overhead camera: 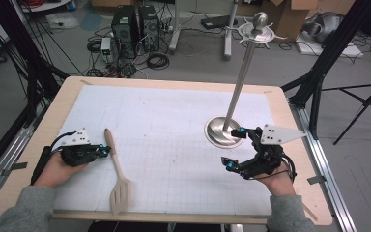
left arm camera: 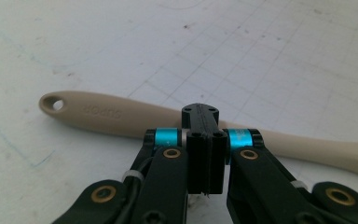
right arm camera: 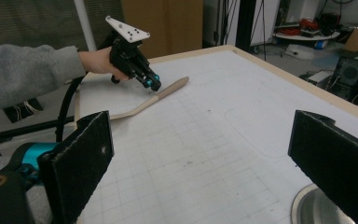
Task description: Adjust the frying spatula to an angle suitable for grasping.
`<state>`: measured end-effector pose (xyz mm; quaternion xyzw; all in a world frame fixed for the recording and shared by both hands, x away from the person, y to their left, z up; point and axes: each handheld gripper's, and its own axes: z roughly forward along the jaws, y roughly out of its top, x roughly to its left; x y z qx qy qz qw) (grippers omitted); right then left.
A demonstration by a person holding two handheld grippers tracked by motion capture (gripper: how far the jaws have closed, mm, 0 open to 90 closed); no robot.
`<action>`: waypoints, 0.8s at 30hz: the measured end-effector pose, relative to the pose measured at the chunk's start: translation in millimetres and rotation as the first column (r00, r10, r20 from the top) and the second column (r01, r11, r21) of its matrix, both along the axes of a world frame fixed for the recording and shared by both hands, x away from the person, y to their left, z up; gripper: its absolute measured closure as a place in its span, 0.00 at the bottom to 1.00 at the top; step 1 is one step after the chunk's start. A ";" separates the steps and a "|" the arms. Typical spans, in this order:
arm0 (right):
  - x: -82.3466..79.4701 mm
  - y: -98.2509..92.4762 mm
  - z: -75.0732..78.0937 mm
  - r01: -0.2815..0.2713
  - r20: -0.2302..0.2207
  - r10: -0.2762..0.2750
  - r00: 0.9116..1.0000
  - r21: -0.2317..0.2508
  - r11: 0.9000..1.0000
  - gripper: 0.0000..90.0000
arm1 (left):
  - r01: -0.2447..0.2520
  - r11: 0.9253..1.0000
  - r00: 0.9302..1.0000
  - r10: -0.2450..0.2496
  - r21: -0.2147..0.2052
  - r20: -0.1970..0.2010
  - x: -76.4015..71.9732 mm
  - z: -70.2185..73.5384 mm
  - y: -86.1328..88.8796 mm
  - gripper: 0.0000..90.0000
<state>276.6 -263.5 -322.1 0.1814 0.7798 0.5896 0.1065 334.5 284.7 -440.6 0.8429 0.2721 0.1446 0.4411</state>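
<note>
Two grippers flank the spatula (overhead camera: 117,177): left gripper (overhead camera: 105,152), jaws shut empty beside its handle, must open to grasp; right gripper (overhead camera: 236,148) waits wide.

— What is that on the mat?

— A beige slotted spatula (overhead camera: 116,170), one piece, seemingly silicone or plastic, lying flat on the white gridded mat (overhead camera: 174,125).

— How is it turned?

— The handle points to the far side, the slotted blade toward the near edge. The handle end has a small hanging hole, and raised lettering runs along the handle just below it.

— Where on the table?

— On the left half, well apart from the metal stand (overhead camera: 232,113) over on the right.
</note>
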 end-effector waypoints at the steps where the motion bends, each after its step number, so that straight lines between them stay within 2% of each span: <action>1: -0.7 -0.9 -0.2 0.001 0.002 -0.001 1.000 -0.004 1.000 0.06 | -0.006 1.000 1.000 0.006 0.008 -0.002 1.0 -1.0 1.8 1.00; 7: -6.3 -6.0 -1.1 0.015 -0.004 -0.015 1.000 -0.008 1.000 0.06 | -0.022 1.000 1.000 0.022 0.020 -0.019 6.0 -5.1 6.8 1.00; 9: -7.8 -7.1 -1.2 0.018 -0.008 -0.018 1.000 -0.010 1.000 0.06 | -0.021 0.999 0.999 0.022 0.038 -0.027 7.8 -6.1 4.3 1.00; 15: -11.2 -9.6 -0.5 0.026 -0.003 -0.026 1.000 -0.011 1.000 0.06 | -0.005 0.999 1.000 0.005 0.054 0.004 9.2 -6.1 -2.2 1.00; 20: -13.5 -11.4 -0.9 0.034 0.001 -0.034 0.999 -0.015 0.999 0.06 | 0.003 0.998 0.999 -0.005 0.062 0.033 13.1 -1.6 -14.5 1.00; 24: -17.4 -14.7 -1.7 0.046 -0.009 -0.046 0.999 -0.022 0.999 0.06 | 0.008 0.997 0.999 -0.011 0.075 0.040 16.5 -1.1 -22.7 1.00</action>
